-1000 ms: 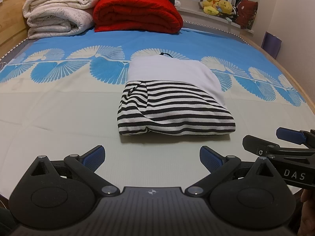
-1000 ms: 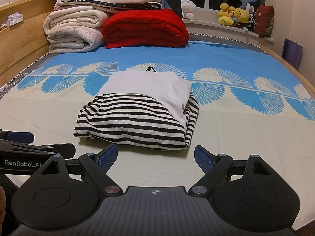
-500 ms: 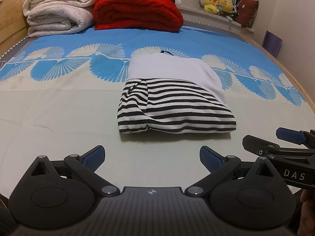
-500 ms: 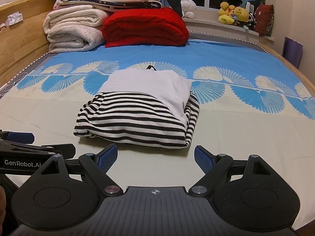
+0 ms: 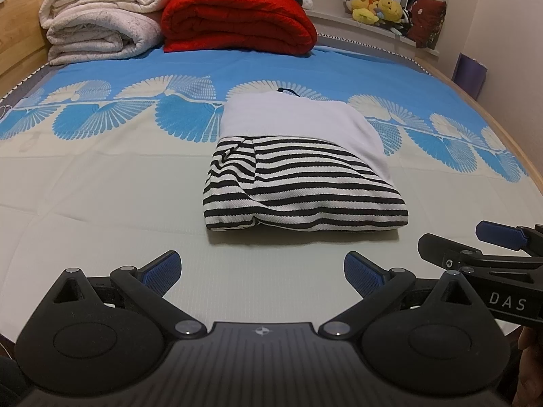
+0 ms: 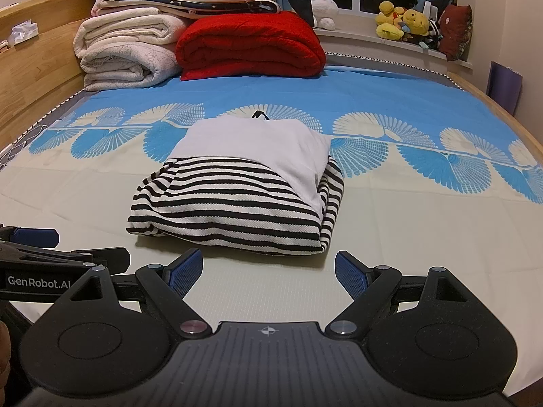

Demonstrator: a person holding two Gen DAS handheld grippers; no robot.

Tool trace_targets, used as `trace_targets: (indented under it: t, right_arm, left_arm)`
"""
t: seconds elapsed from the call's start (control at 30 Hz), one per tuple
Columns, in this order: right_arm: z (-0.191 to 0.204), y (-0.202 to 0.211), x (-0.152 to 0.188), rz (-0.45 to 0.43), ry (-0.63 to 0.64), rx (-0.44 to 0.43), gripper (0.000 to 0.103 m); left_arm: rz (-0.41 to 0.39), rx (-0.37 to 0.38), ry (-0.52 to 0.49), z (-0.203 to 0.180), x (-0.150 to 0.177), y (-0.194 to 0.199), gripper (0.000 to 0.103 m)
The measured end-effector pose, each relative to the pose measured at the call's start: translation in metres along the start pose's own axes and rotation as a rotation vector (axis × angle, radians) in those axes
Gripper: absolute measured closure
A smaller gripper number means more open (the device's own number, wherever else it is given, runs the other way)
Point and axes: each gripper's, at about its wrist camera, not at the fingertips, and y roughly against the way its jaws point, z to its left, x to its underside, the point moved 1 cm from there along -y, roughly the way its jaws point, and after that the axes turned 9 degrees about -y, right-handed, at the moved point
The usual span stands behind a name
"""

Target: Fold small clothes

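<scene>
A folded garment (image 5: 298, 183), black-and-white striped with a plain white upper part, lies flat on the bed sheet (image 5: 101, 183); the right wrist view shows the same garment (image 6: 237, 200). My left gripper (image 5: 263, 273) hovers open just short of its near edge, nothing between the blue pads. My right gripper (image 6: 268, 269) is likewise open and empty, a little before the garment's near fold. Each gripper shows in the other's view: the right gripper (image 5: 482, 247) at the right edge, the left gripper (image 6: 51, 247) at the left edge.
Folded white blankets (image 5: 101, 27) and a red blanket (image 5: 237, 20) are stacked at the far end of the bed. Plush toys (image 6: 404, 20) sit on the window sill. A wooden bed frame (image 6: 37, 78) runs along the left; a purple bag (image 6: 505, 84) stands at the right.
</scene>
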Motion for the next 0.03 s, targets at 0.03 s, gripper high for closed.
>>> trace_targets:
  t: [0.03]
  right_arm:
    - [-0.0001,-0.0001,0.0002,0.000,0.000,0.000,0.017]
  left_arm:
    - [0.000,-0.001,0.000,0.0001,0.0000,-0.0001,0.001]
